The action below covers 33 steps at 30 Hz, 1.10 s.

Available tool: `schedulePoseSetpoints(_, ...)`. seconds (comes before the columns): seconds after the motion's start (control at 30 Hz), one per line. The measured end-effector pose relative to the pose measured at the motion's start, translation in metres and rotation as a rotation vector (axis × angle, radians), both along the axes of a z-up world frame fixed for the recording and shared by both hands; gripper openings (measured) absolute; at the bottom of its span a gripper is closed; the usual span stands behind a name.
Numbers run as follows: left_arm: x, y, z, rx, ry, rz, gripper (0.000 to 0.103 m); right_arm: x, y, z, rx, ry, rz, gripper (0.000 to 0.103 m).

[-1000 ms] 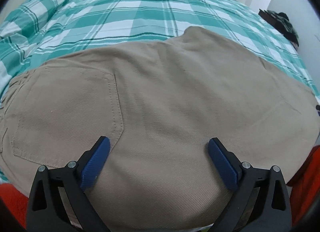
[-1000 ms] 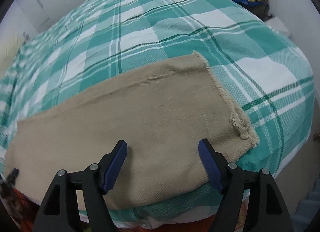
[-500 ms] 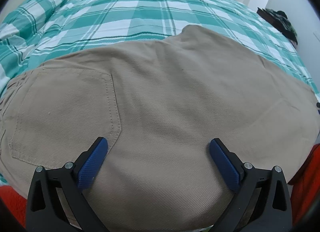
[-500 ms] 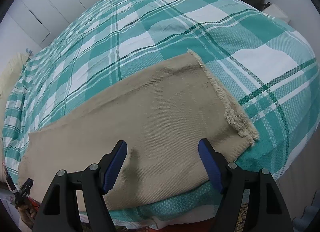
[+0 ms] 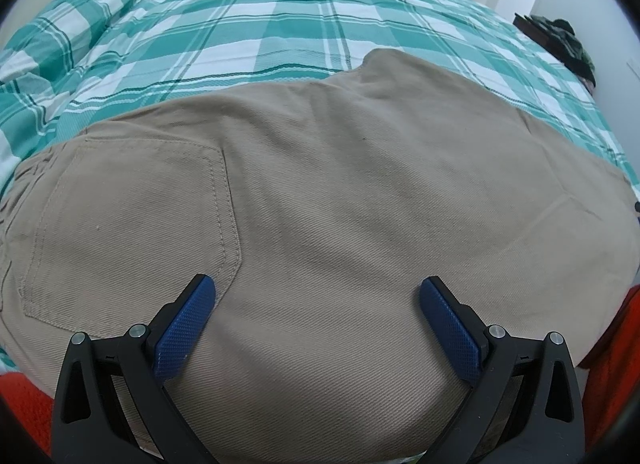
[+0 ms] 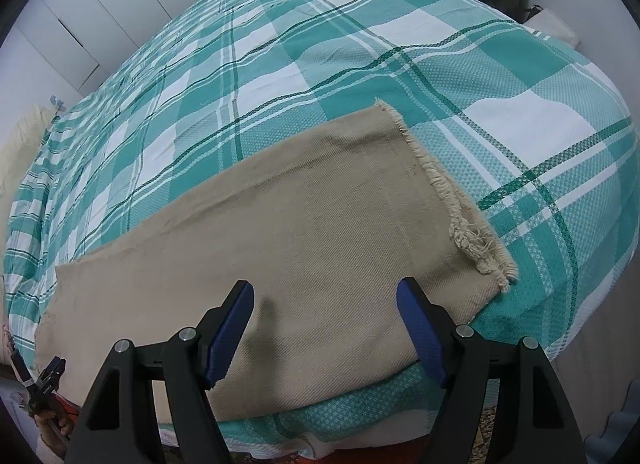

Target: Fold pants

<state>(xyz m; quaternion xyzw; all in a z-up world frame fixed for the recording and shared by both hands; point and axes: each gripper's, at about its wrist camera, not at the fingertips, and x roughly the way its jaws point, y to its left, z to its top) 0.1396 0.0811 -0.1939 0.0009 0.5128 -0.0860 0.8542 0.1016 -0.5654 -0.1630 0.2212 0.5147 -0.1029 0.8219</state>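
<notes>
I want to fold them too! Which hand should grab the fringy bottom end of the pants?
Probably the right gripper: it hangs open above the pants beside the frayed hem. The left gripper is over the back pocket.

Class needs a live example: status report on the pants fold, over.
Both claws open, left claw, right claw. Pants flat on bedspread, unfolded. Nothing in the way.

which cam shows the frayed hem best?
Right wrist. The frayed hem runs across the right of that frame, loose threads sharp against the plaid cover. The left wrist view shows none of it, only the seat end of the pants with the back pocket.
</notes>
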Motion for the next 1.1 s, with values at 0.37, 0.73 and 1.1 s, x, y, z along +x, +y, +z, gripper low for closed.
schedulePoseSetpoints(0.37,0.0,-0.001,0.0,0.003,0.0,-0.002,0.101,-0.002,0.0,0.001,0.0,-0.002,-0.001,0.074)
schedulePoseSetpoints(0.73,-0.001,-0.003,-0.001,0.024,-0.014,-0.002,0.102,-0.01,-0.007,0.002,0.068,-0.048,-0.019,0.074)
schedulePoseSetpoints(1.1,-0.008,-0.001,0.018,-0.002,-0.041,0.031,0.1,-0.016,0.009,0.024,-0.141,-0.08,-0.038,0.073)
